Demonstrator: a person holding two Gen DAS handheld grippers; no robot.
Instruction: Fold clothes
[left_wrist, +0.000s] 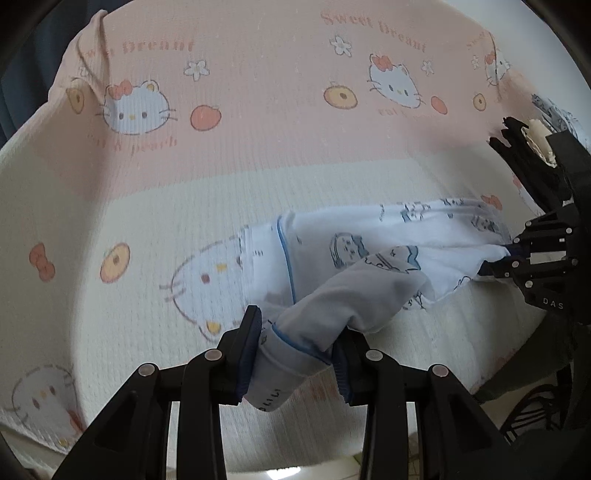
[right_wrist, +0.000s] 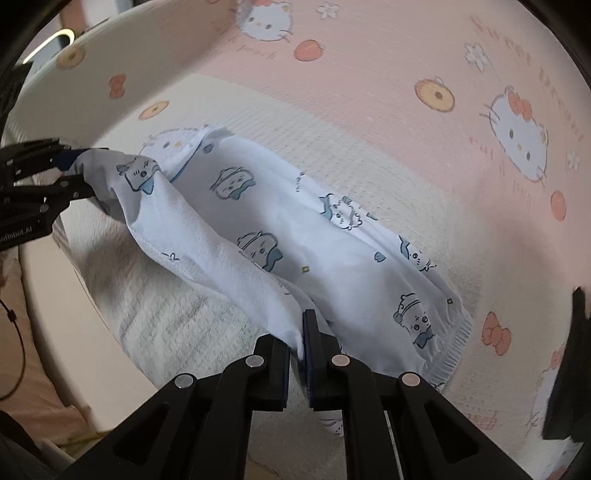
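Garment (right_wrist: 295, 229) stretched between left gripper (left_wrist: 295, 347) and right gripper (right_wrist: 301, 343), both clamped on it

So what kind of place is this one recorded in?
Probably a home bedroom: a pink-and-cream cartoon-cat blanket covers a bed-like surface, where both grippers hold a white cartoon-print garment. Little else shows.

- The left wrist view looks forward and down over the left gripper (left_wrist: 295, 350), close above the cartoon-cat blanket (left_wrist: 258, 147).
- The right wrist view looks likewise along the right gripper (right_wrist: 297, 347), equally close.
- Both share the white printed garment (left_wrist: 369, 251) (right_wrist: 295, 236); each sees the other gripper, at 3 o'clock (left_wrist: 495, 258) and 9 o'clock (right_wrist: 79, 173).
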